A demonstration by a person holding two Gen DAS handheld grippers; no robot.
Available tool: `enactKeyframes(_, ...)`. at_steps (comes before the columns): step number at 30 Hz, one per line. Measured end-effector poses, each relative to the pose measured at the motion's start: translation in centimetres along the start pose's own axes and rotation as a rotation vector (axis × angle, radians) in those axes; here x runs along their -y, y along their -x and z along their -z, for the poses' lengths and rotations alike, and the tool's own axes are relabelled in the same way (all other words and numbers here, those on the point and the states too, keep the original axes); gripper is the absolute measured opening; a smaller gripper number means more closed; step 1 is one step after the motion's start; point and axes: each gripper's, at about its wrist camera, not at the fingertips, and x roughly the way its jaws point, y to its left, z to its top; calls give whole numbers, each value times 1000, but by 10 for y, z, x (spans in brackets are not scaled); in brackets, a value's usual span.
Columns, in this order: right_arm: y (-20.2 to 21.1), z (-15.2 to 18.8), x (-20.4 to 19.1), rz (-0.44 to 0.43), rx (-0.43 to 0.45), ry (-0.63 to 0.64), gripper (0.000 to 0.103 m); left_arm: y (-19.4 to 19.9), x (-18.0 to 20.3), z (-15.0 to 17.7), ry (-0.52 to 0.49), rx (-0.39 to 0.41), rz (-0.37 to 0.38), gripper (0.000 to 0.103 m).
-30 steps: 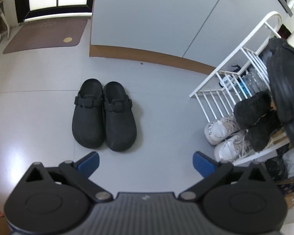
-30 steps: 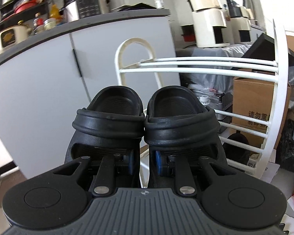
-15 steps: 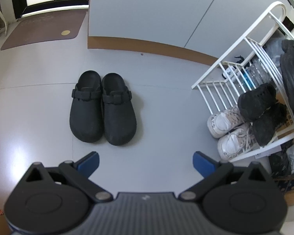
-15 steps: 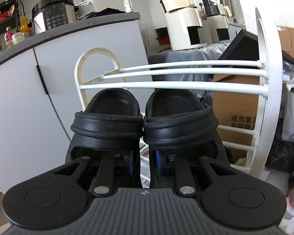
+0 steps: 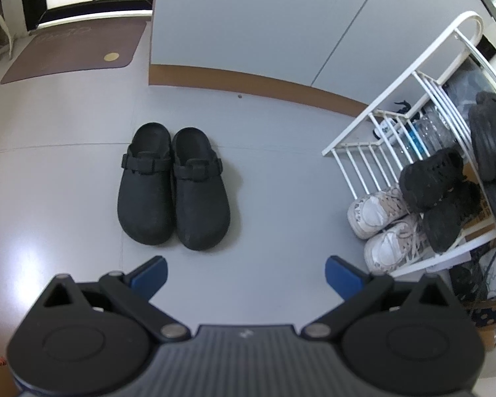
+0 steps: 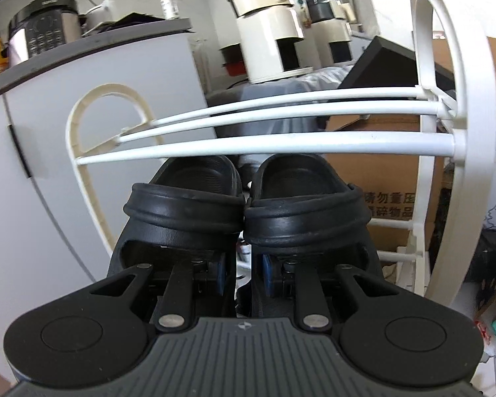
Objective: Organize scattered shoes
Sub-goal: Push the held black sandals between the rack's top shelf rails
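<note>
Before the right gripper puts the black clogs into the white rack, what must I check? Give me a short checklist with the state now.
1. Right gripper shut on the clogs, pinching their inner walls together: ok.
2. Both clogs side by side, toes toward the rack: ok.
3. Toes below the rack's top bars: ok.
4. Free place on the shelf ahead: cannot tell, the clogs hide it.
5. Left gripper open, empty and away from the rack: ok.
6. Second black pair on the floor, waiting: ok.

held black clogs (image 6: 244, 205) now under rack rail (image 6: 264, 147)
</note>
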Motion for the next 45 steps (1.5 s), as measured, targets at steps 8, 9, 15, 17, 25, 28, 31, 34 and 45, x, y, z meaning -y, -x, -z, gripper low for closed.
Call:
enactKeyframes(8,-16,-1,3,115,58,-63,25,1,-6,-4,27,-3,16,103)
enactKeyframes(9,-17,-1,2,129,65,-69,25,1,-7,-5,29,-4,18,103)
enactKeyframes(15,-27,1,-3,198,86,-60,28,-1,-7,-7,33,-16,43,103)
enactKeyframes(17,-33,-1,-2,212,79,-60,29,0,-9,-7,43,-10,43,103)
enactKeyframes(25,-48,-8,-14,237,29,-6,58,-7,-9,-7,42,-46,44,103)
enactKeyframes(28,-47,-13,-13,223,13,-18,70,-8,-5,-6,31,-50,44,103)
enactKeyframes(31,-45,-18,-16,236,1,-10,78,-8,-3,-5,27,-48,44,103)
enactKeyframes(34,-42,-18,-21,218,-6,-5,81,-7,-3,-5,25,-44,42,103)
enactKeyframes(45,-25,-22,-52,177,33,104,95,-3,-6,-6,29,-33,40,103)
